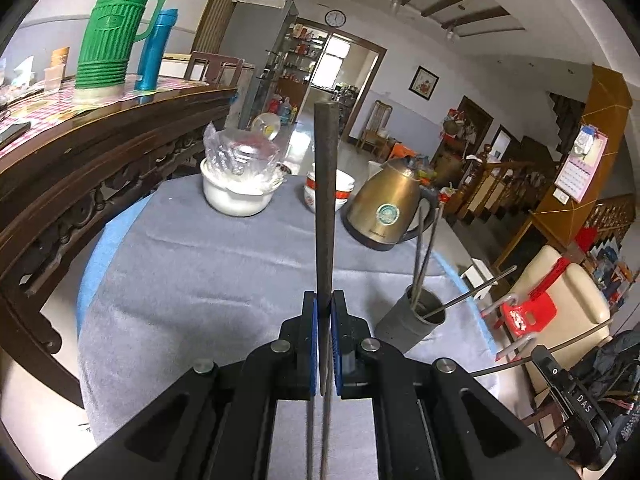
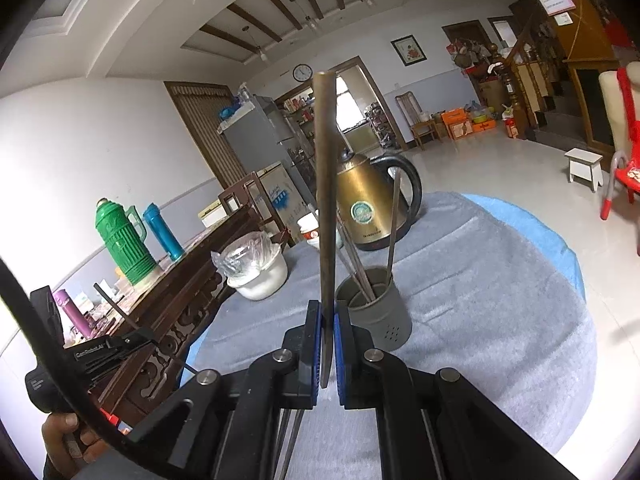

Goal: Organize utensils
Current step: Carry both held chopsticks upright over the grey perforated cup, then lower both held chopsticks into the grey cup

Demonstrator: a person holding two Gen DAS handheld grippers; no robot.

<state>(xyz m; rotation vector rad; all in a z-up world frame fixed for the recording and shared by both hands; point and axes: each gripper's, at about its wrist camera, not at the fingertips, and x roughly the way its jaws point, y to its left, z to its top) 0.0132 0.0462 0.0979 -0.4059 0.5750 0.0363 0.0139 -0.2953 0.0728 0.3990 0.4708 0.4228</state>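
Chopsticks: one (image 1: pixel 324 208) is clamped upright in the left tongs (image 1: pixel 324 320), another (image 2: pixel 325 208) in the right tongs (image 2: pixel 326 332), both above the grey-clothed desk (image 1: pixel 192 264). Just beyond, the grey holder (image 2: pixel 378 312) already carries several sticks; the two gripped ones seem left to drop in. Farther back, the gold kettle (image 2: pixel 368 208) bears a round label, unreadable.

Gold kettle (image 1: pixel 386 206) w/ black handle at far side of grey-cloth desk (image 1: pixel 208 264). White pot (image 1: pixel 236 194) w/ crinkled clear plastic on top, left of kettle; red-patterned white bowls (image 1: pixel 340 192) btwn them. Dark carved sideboard (image 1: pixel 100 152) beside desk carries green thermos (image 1: pixel 114 28) & blue flask (image 1: pixel 156 50), close together. Wall clock (image 1: pixel 335 18) over doorway. Red plastic chair (image 1: pixel 528 312) on floor, right.
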